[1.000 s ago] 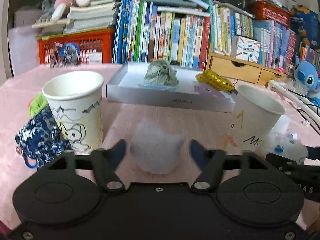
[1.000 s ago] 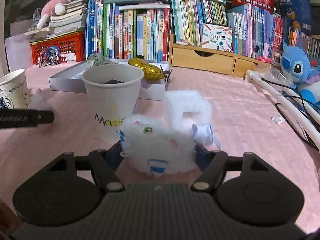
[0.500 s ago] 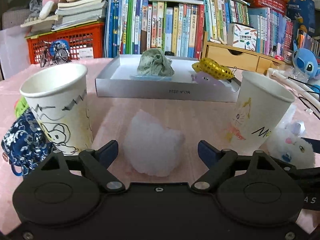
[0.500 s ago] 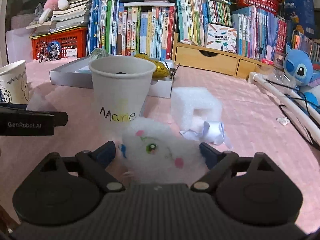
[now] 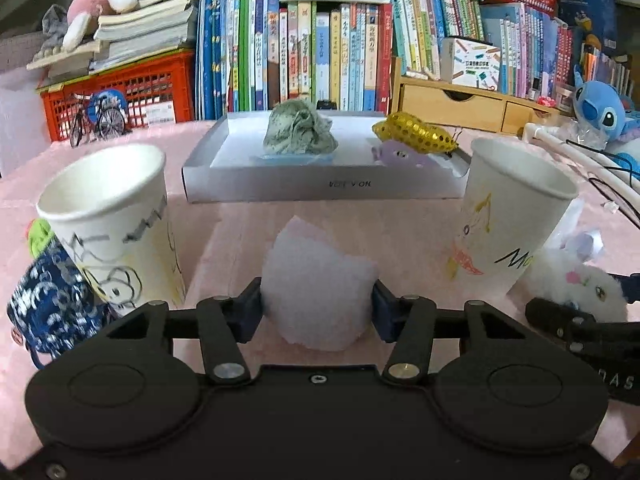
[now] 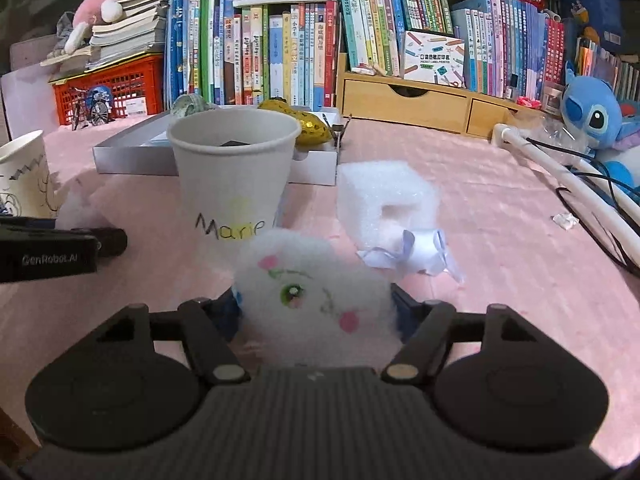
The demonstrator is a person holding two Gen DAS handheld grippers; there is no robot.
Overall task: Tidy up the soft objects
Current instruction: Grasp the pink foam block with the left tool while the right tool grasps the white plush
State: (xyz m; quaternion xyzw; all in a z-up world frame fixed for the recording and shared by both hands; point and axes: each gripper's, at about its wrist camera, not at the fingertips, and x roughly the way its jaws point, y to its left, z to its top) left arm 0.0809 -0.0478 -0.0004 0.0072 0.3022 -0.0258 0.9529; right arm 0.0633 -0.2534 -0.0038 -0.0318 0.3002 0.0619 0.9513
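White foam lump (image 5: 320, 304) pinched in our left gripper (image 5: 318, 312); our right gripper (image 6: 316, 312) clamps the fluffy white plush (image 6: 312, 300) beside the "Marie" cup (image 6: 234, 176).

Left gripper (image 5: 318, 312) apparently pinches the white foam lump (image 5: 318, 292) between cups.

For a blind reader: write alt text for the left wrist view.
The left gripper clamps a white foam lump on a pink tablecloth, between two doodled paper cups. Behind sit a grey tray and a bookshelf.
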